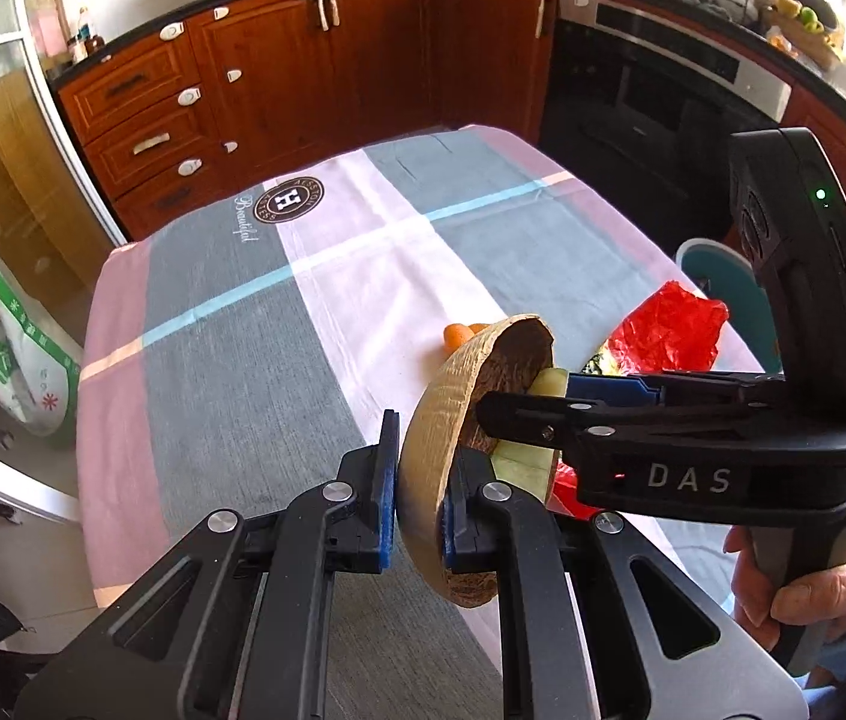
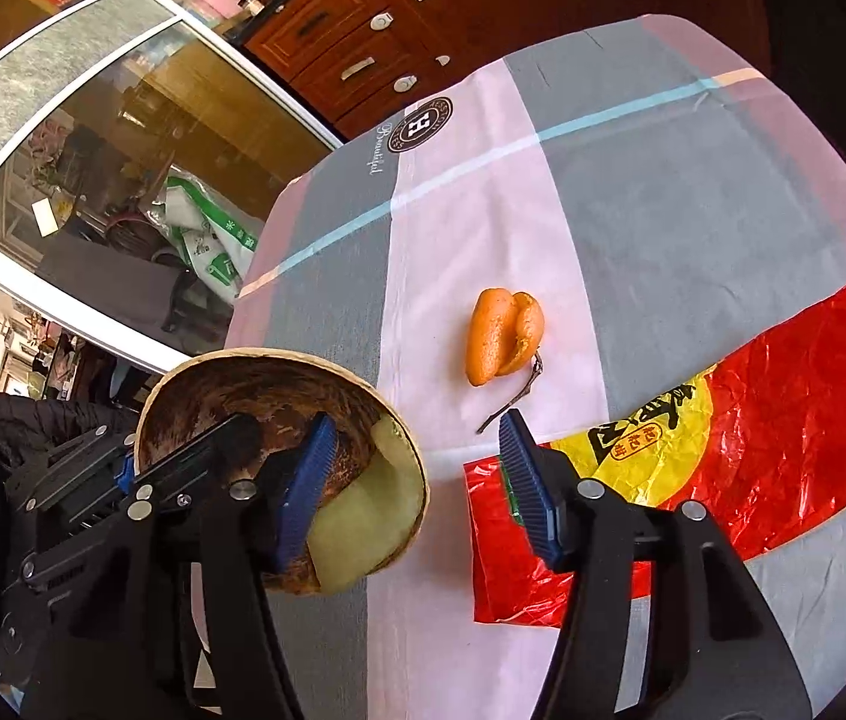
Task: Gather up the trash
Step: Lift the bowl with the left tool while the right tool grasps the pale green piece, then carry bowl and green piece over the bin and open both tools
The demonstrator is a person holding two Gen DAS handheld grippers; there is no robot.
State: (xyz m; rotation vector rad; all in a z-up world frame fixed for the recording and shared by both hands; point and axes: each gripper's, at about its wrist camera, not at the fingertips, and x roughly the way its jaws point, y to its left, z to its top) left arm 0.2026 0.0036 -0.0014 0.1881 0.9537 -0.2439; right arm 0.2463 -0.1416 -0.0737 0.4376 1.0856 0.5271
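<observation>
My left gripper point(image 1: 420, 480) is shut on the rim of a brown shell-like bowl point(image 1: 435, 420), which hangs tilted above the table. Pale green rind pieces point(image 2: 363, 516) lie inside the bowl point(image 2: 279, 384). My right gripper point(image 2: 417, 426) is open, one finger inside the bowl beside the rind and the other outside it, above a red and yellow plastic bag point(image 2: 783, 438). An orange peel point(image 2: 504, 336) and a small twig point(image 2: 513, 402) lie on the cloth beyond the fingers. The left wrist view shows the right gripper point(image 1: 528, 399) reaching in from the right, held by a hand point(image 1: 813, 576).
A checked pink, grey and white tablecloth point(image 1: 303, 300) covers the table. Red-brown cabinets point(image 1: 315, 60) and a black oven point(image 1: 651, 90) stand behind it. A green and white sack point(image 1: 9, 348) sits on the floor at the left, and a teal chair point(image 1: 723, 282) stands at the right edge.
</observation>
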